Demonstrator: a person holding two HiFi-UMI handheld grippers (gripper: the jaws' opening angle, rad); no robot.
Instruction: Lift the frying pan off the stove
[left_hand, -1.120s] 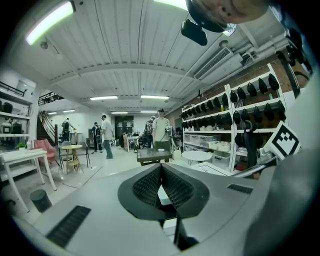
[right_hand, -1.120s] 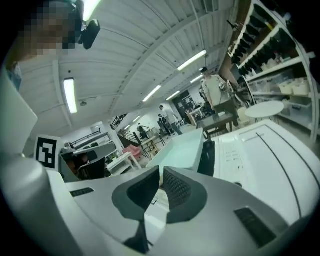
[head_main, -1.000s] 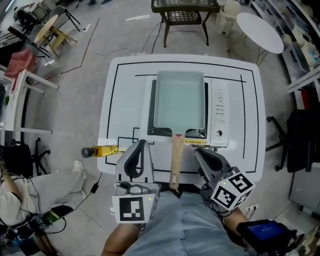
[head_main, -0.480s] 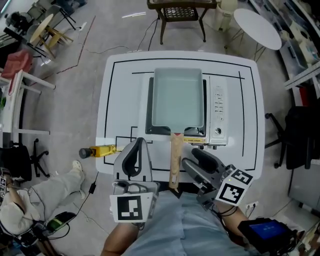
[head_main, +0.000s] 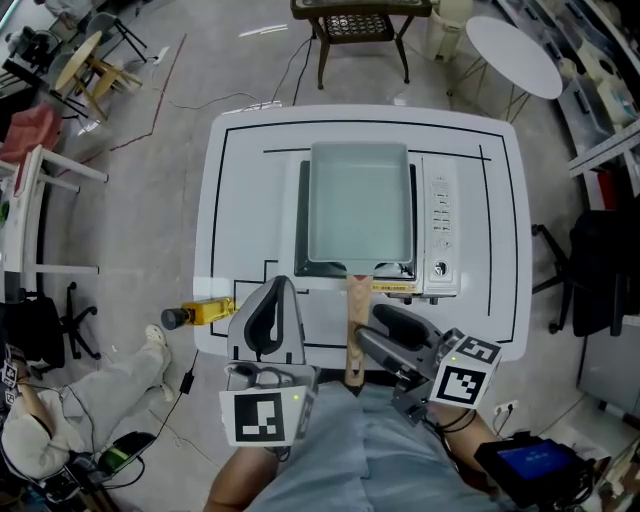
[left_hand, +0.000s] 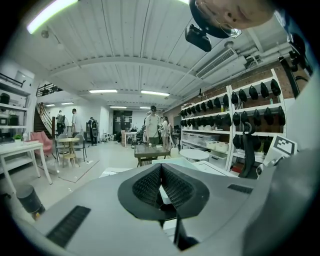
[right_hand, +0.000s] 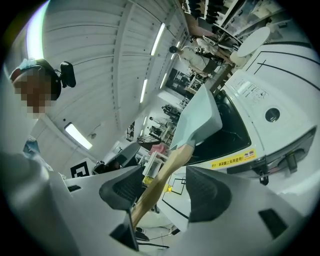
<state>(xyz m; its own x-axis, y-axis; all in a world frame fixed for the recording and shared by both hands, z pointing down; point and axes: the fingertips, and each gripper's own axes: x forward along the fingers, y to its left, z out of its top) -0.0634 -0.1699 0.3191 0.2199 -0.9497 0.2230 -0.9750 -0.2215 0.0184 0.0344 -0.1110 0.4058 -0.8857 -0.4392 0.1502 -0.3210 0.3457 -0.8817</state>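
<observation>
A pale green rectangular frying pan (head_main: 360, 212) sits on the portable stove (head_main: 438, 235) on the white table (head_main: 240, 200). Its wooden handle (head_main: 355, 325) points toward me, past the table's front edge. My right gripper (head_main: 380, 332) lies on its side at the handle's near end, and its jaws are opening. In the right gripper view the handle (right_hand: 165, 172) runs between the two pads of that gripper (right_hand: 162, 187) without being pressed, with the pan (right_hand: 197, 117) beyond. My left gripper (head_main: 278, 290) stands left of the handle, shut and holding nothing (left_hand: 160, 172).
A yellow bottle (head_main: 200, 312) lies at the table's front left edge. The stove's control panel (head_main: 440, 215) is to the right of the pan. A round white table (head_main: 515, 55) and a dark wicker table (head_main: 365, 20) stand beyond the table, an office chair (head_main: 590, 270) to the right.
My right gripper has gone from shut to wide open and has swung left, so the pan's handle now lies between its jaws. The left gripper has stayed where it was.
</observation>
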